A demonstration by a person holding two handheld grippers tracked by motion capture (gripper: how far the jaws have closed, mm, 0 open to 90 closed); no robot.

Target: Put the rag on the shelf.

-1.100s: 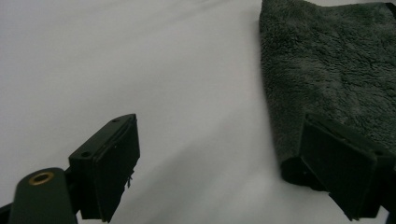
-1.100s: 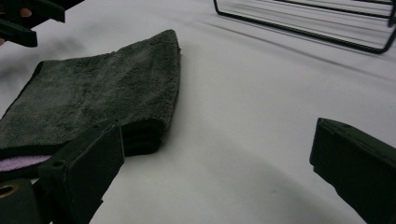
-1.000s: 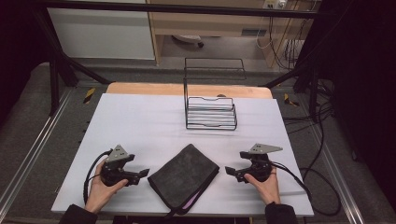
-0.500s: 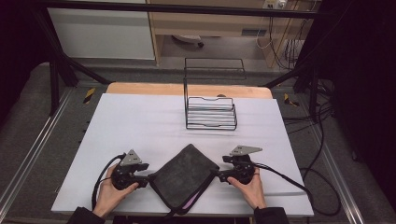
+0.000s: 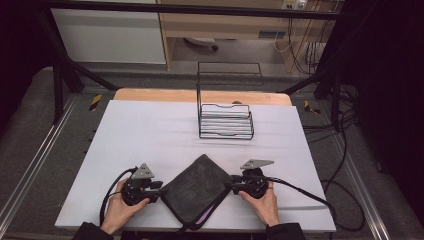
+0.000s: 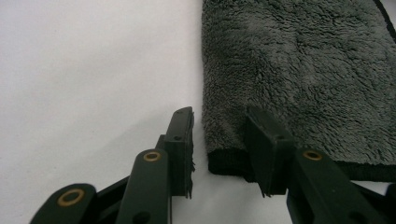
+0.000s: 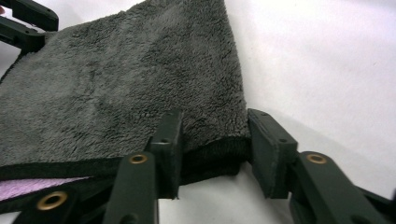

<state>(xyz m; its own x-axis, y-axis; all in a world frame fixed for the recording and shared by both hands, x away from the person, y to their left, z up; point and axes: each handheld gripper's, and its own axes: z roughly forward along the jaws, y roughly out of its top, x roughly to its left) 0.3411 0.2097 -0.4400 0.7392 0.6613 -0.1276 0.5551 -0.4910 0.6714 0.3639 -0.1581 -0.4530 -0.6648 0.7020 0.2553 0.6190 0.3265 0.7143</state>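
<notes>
**Two grippers close in on a folded grey towel**

No brand, label or lettering can be read on anything here.

The left gripper [image 5: 156, 192] sits at the left corner of the dark grey fleece towel [image 5: 196, 189], on the white table cover [image 5: 150, 135]. Its jaws have just been closing and stand partly open: one lies on top of the pile, the other on the bare cover just beside the towel's edge, with a gap showing, so the corner lies between them unpinched.

The towel lies flat between the two grippers, a lilac layer peeking from its near edge.

The right gripper [image 5: 235, 187] meets the right corner. Its jaws, also just closing, straddle the black hem; whether they press it I cannot tell.

Beyond both grippers, well apart, stands a black wire rack [image 5: 226, 120].
</notes>
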